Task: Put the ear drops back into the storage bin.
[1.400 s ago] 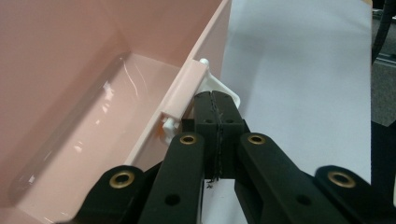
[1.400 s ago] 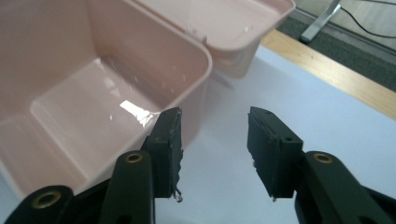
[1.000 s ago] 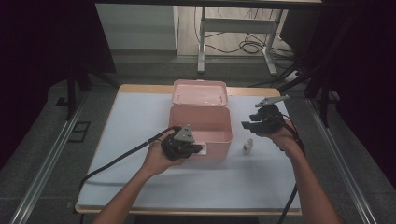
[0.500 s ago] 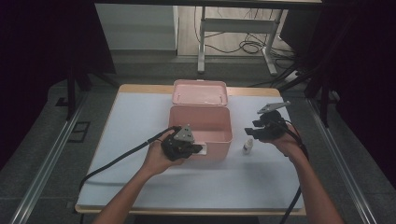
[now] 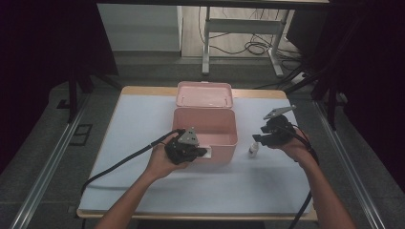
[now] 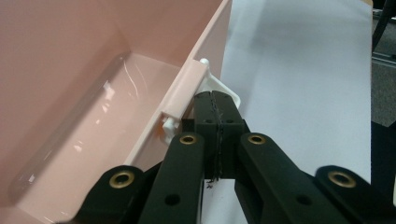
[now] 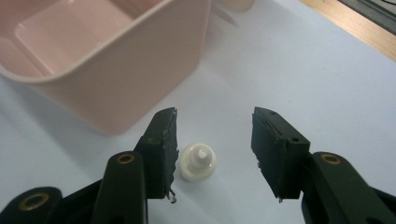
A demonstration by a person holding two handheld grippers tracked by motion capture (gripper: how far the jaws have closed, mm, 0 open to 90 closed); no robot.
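Standing upright between the parted jaws of the right gripper [image 7: 215, 154], nearer its left pad: small white bottle [image 7: 198, 162]; left gripper [image 6: 216, 109] clamped on pink box [image 5: 205, 125] latch [image 6: 224, 91].

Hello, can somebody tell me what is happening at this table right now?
A person works at a table with a gripper in each hand. The left gripper is shut on the white latch at the front of an open pink box, as if to steady it. The right gripper hangs open over a small white bottle that stands on the table beside the box, its jaws on either side and not yet touching. It looks ready to pick the bottle up, perhaps to put it in the box.
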